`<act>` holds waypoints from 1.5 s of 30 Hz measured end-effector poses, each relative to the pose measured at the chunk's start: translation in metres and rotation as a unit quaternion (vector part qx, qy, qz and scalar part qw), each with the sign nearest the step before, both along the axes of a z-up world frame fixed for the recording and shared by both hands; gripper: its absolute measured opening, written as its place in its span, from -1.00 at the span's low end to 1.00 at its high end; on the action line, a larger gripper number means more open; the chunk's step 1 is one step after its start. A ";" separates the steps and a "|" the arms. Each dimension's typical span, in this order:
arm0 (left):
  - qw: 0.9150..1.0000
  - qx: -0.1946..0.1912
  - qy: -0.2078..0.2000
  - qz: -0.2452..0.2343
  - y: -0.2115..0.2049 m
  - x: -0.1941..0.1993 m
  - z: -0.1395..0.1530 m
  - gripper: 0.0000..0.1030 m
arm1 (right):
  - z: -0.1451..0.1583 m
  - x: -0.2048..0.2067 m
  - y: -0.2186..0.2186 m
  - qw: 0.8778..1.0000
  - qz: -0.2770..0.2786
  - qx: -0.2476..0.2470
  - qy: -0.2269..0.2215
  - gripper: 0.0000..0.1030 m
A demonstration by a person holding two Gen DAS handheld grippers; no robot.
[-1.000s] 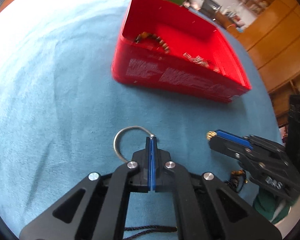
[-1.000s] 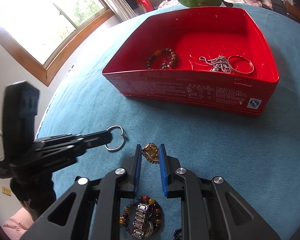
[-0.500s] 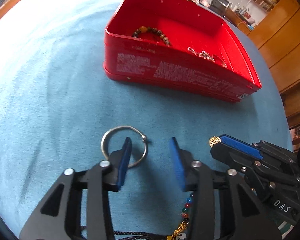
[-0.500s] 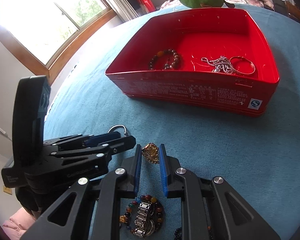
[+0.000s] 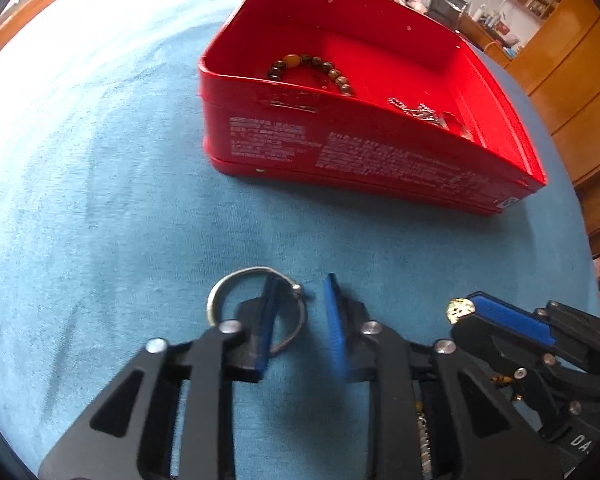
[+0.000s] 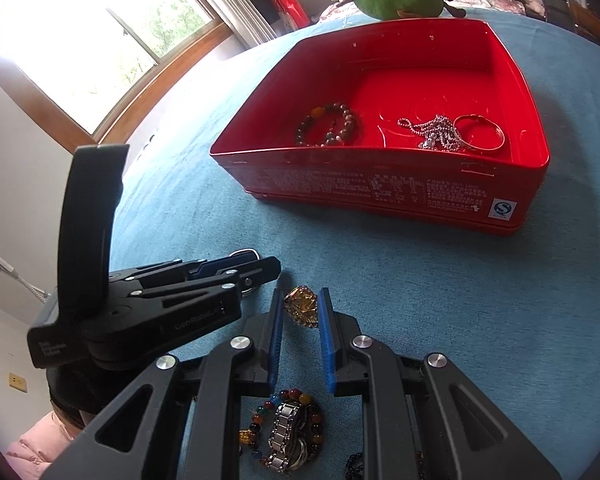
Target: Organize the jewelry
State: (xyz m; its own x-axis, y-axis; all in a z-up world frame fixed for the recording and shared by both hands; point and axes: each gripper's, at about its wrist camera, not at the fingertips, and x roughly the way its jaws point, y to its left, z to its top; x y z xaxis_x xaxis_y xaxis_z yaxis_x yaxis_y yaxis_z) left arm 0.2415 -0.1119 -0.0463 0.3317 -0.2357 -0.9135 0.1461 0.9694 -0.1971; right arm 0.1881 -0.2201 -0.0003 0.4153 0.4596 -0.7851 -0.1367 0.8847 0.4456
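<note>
Silver ring (image 5: pixel 256 308): thin round metal hoop with a small clasp knob, lying flat on the soft blue cloth (image 5: pixel 100 200), well short of the tin
Left gripper (image 5: pixel 298 312): blue pads apart and just been closing; left pad planted inside the hoop, its right arc between the pads, no pinch yet
Right gripper (image 6: pixel 300 314): pinching a faceted gold ornament (image 6: pixel 302 306) at its tips
Red tin (image 6: pixel 380 192): glossy, rectangular, long side facing us; beaded bracelet (image 6: pixel 328 124), ball chain (image 6: pixel 432 130), gold bangle (image 6: pixel 480 134) inside

Silver ring (image 5: pixel 256 312) flat on blue cloth, red tin (image 5: pixel 364 160) holding bracelets
</note>
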 end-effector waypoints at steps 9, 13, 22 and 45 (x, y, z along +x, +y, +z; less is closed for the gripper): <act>0.999 -0.006 -0.012 -0.042 0.009 -0.022 0.004 -0.93 | -0.001 0.001 -0.002 1.000 -0.005 0.003 0.003 -0.67; 0.998 -0.022 -0.037 -0.055 0.023 -0.035 0.021 -0.93 | 0.000 0.000 -0.001 1.000 -0.006 0.003 0.002 -0.67; 0.994 -0.054 -0.072 -0.055 0.045 -0.049 0.055 -0.93 | 0.003 0.000 -0.003 1.000 -0.010 0.002 -0.002 -0.67; 0.987 -0.080 -0.122 -0.062 -0.007 0.042 0.116 -0.93 | 0.062 0.084 -0.049 0.997 -0.060 -0.035 -0.044 -0.67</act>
